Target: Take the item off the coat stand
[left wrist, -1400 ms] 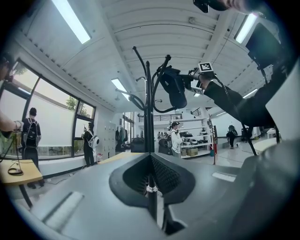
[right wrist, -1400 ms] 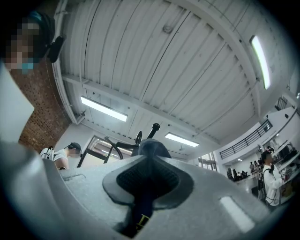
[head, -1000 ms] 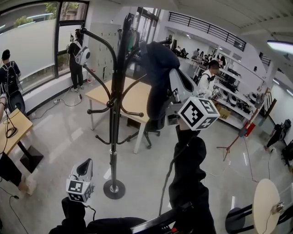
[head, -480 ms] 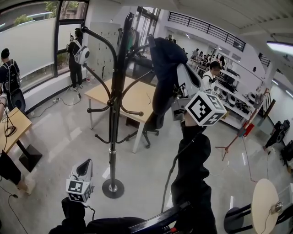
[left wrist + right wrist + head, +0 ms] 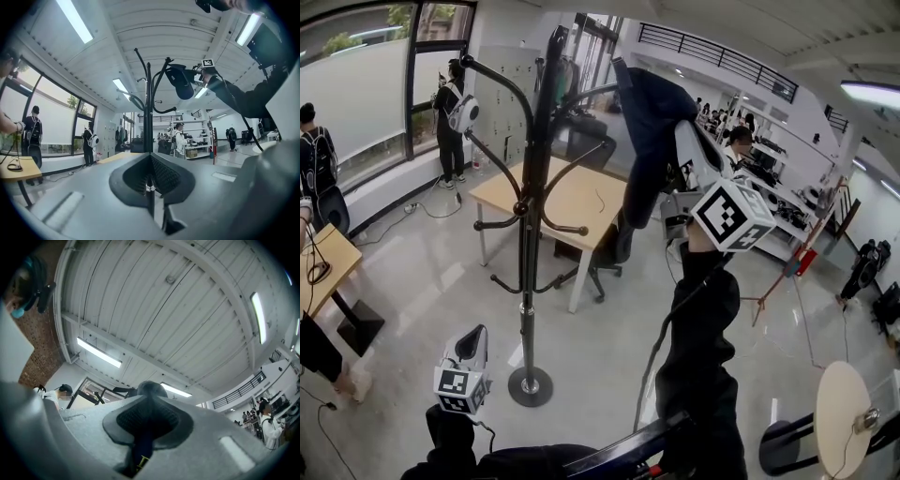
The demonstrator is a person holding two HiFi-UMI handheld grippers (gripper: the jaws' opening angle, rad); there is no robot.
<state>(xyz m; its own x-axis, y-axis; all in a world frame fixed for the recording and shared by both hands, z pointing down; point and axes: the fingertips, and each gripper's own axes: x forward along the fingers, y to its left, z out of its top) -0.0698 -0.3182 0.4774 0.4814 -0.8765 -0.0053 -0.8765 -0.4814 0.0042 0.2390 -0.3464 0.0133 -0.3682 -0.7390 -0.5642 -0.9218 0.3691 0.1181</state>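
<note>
What the pictures hide
In the head view, the dark cloth (image 5: 647,122) covers the tips of the right gripper (image 5: 682,131). The far people (image 5: 741,150) are too small to make out.

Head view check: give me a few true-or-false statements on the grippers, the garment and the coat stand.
1. The right gripper is shut on the dark garment. True.
2. The left gripper grips the pole of the coat stand. False: it is held low, apart from the stand, shut on nothing.
3. The coat stand lies tipped over on the floor. False: it stands upright on its round base.
4. A wooden table stands behind the coat stand. True.
</note>
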